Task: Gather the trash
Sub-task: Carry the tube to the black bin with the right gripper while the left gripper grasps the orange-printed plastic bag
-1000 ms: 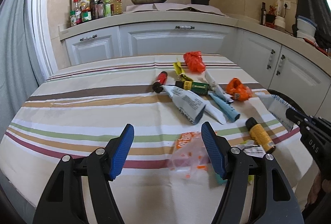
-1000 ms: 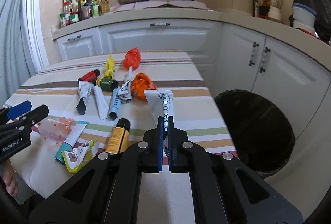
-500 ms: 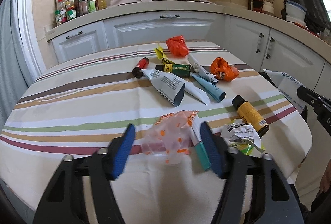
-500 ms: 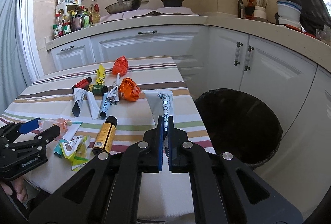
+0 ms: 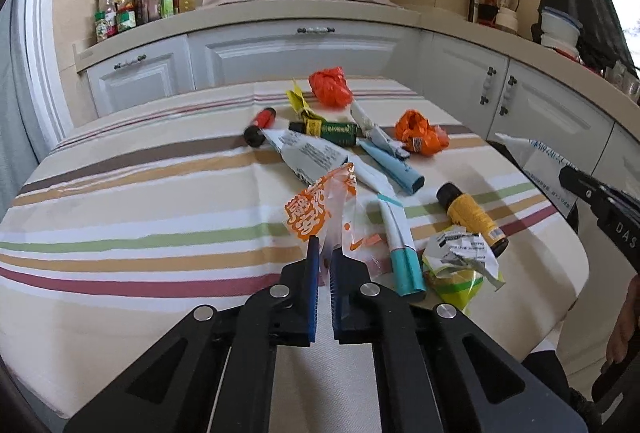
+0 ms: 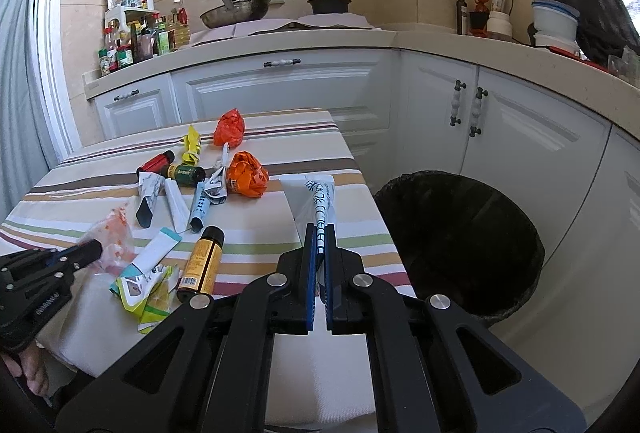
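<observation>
My left gripper (image 5: 325, 247) is shut on a clear plastic wrapper with orange print (image 5: 320, 207), held just above the striped tablecloth (image 5: 120, 193). My right gripper (image 6: 319, 233) is shut on a white tube with blue print (image 6: 320, 199), held over the table's right edge. It also shows in the left wrist view (image 5: 536, 161). A black-lined trash bin (image 6: 460, 233) stands on the floor to the right of the table. More trash lies on the table: a yellow bottle (image 5: 472, 219), a teal-capped tube (image 5: 400, 253), crumpled orange bags (image 5: 420, 133).
A crumpled yellow-green packet (image 5: 460, 265) lies near the table's front right. A green bottle (image 5: 332, 131), a red-capped tube (image 5: 260, 125) and a grey tube (image 5: 308, 157) lie mid-table. White kitchen cabinets (image 6: 280, 89) and a countertop run behind.
My left gripper moved forward to the orange-printed wrapper, closed on it and lifted it. My right gripper kept hold of the white tube and shifted a little toward the bin.
</observation>
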`<action>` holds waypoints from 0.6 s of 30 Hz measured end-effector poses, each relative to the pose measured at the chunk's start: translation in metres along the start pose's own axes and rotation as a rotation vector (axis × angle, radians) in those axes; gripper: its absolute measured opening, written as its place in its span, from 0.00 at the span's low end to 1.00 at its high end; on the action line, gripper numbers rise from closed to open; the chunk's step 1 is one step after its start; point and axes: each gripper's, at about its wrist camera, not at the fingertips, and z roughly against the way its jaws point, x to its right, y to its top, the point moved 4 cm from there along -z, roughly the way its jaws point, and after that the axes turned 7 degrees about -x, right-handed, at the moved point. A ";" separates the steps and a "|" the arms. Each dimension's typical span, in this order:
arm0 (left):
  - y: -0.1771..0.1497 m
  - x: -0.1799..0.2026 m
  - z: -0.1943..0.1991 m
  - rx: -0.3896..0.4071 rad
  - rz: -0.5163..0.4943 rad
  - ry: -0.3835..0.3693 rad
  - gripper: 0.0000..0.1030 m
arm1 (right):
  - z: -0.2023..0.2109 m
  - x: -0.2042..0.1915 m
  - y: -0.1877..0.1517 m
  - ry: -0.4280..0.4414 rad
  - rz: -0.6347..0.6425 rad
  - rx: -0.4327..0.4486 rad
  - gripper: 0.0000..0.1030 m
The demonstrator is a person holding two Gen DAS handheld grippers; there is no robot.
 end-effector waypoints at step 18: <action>0.074 0.046 0.027 0.145 -0.023 -0.101 0.05 | 0.020 0.060 0.033 -0.158 -0.071 0.105 0.03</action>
